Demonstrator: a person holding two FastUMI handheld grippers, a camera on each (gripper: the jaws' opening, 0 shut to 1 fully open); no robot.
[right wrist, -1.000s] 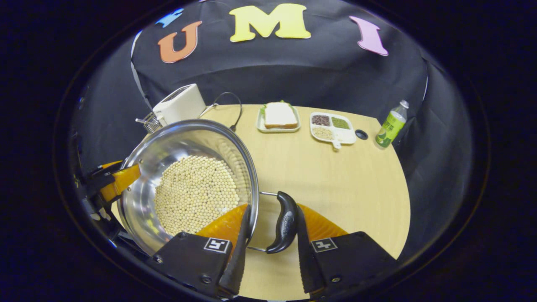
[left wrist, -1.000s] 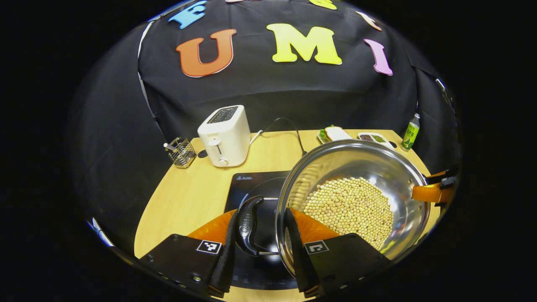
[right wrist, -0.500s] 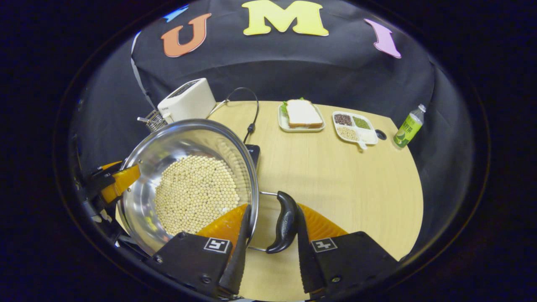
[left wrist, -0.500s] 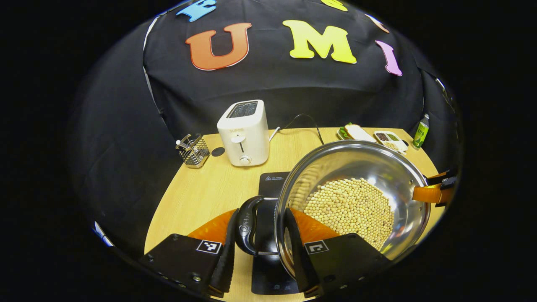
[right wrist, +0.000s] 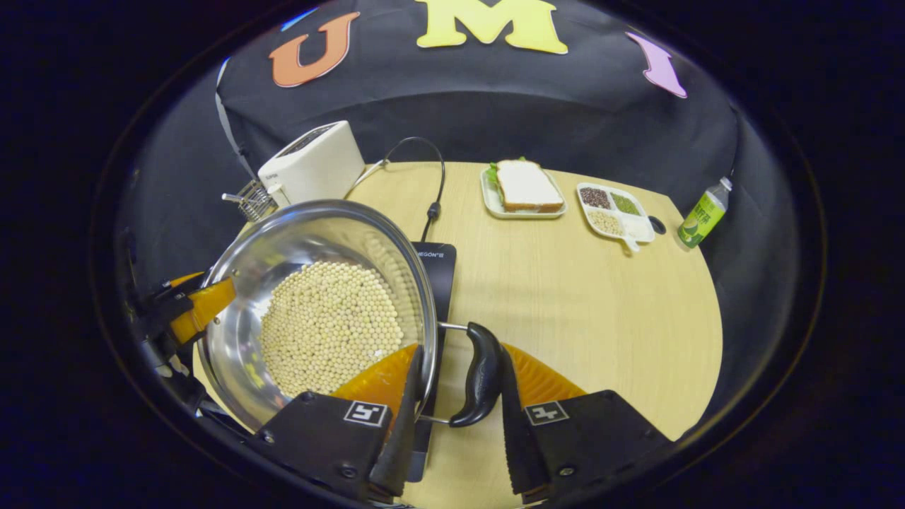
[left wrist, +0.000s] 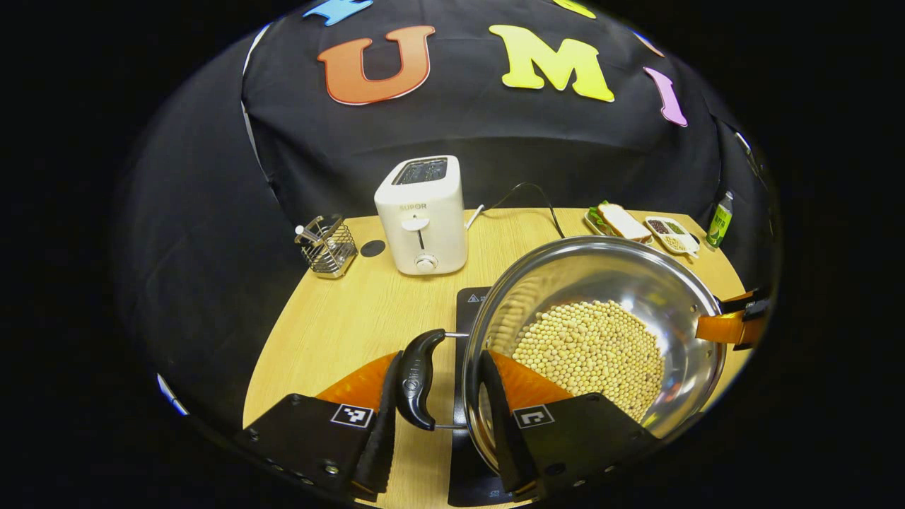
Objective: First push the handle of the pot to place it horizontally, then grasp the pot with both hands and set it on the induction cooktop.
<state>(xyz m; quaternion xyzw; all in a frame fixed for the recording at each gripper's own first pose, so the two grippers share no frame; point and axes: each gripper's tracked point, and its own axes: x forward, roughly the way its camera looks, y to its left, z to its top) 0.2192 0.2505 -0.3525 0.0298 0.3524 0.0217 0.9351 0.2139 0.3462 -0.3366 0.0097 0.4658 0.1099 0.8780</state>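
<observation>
Left tool (left wrist: 438, 413): your fingers straddle the pot's left handle (left wrist: 417, 378) and the rim, clamped on both.
Right tool (right wrist: 456, 417): closed the same way around the right handle (right wrist: 483, 375) and rim.
Pot (right wrist: 240, 339): held between your two tools, filled with pale beans (left wrist: 590, 353).
Induction cooktop (right wrist: 438, 268): on the tabletop (right wrist: 587, 311), partly under the pot.
Toaster (left wrist: 423, 215): behind, well apart.
</observation>
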